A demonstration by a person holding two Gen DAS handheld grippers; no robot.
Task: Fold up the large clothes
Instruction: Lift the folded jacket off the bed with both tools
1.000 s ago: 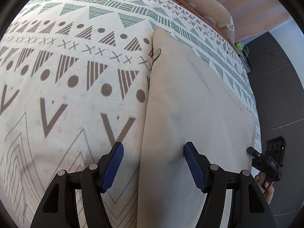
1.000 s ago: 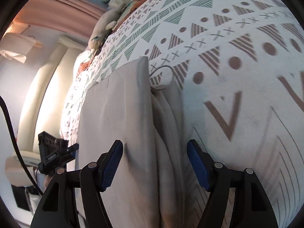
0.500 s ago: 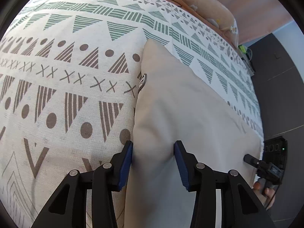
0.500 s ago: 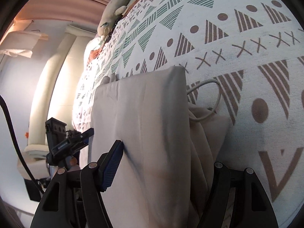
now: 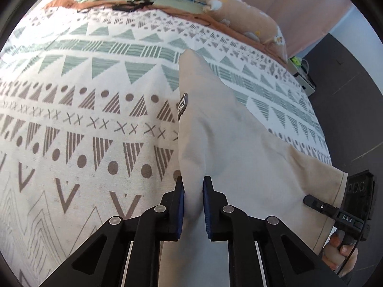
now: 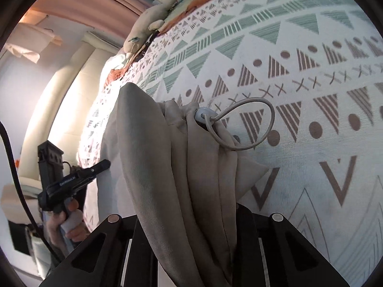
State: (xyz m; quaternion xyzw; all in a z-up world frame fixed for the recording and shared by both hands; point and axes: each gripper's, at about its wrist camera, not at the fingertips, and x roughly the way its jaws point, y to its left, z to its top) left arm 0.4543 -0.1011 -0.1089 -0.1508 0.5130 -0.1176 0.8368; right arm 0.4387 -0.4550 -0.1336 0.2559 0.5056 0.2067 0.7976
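Observation:
A large beige garment lies folded lengthwise on the patterned bedspread. My left gripper is shut on its near left edge and lifts the cloth into a ridge. A round grey badge shows on that edge. In the right wrist view my right gripper is shut on the bunched opposite end of the garment; the cloth hides its blue pads. A drawstring loop with a grey toggle hangs off the bunch. Each gripper shows in the other's view, the right one and the left one.
Plush toys and pillows line the head of the bed. Pink curtains and a dark floor lie beyond the right bed edge. A cream padded headboard or sofa stands left in the right wrist view.
Both grippers went from open astride the garment's edges to shut on the cloth. Both ends are now raised off the bedspread, and the drawstring end is bunched up.

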